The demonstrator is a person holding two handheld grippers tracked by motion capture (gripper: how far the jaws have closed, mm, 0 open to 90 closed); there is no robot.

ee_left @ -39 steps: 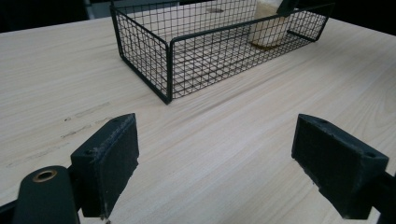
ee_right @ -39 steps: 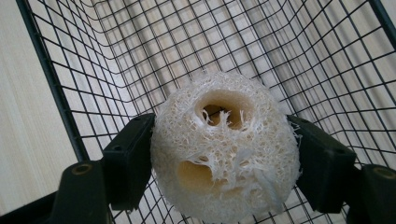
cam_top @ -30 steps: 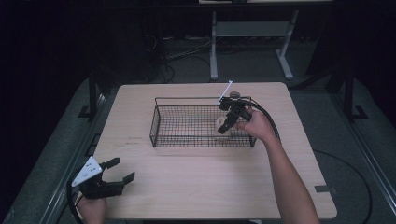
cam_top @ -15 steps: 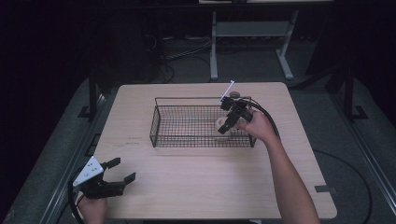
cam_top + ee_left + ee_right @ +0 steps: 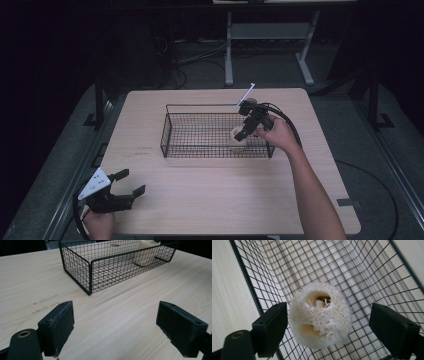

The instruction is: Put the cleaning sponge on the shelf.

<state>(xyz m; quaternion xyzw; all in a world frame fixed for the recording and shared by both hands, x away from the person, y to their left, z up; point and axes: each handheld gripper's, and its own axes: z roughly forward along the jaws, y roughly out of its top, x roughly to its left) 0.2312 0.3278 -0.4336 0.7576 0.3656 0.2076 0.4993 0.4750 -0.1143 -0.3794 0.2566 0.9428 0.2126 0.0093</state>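
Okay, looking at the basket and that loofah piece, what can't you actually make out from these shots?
- Underside of the loofah: in the right gripper view its own bulk hides where it meets the wire basket floor.
- Loofah in the high view: too small, partly behind the right gripper.
- Loofah in the left gripper view: blurred behind the mesh, top cut off by the edge.
- Person's left hand: cut off by the bottom edge in the high view.
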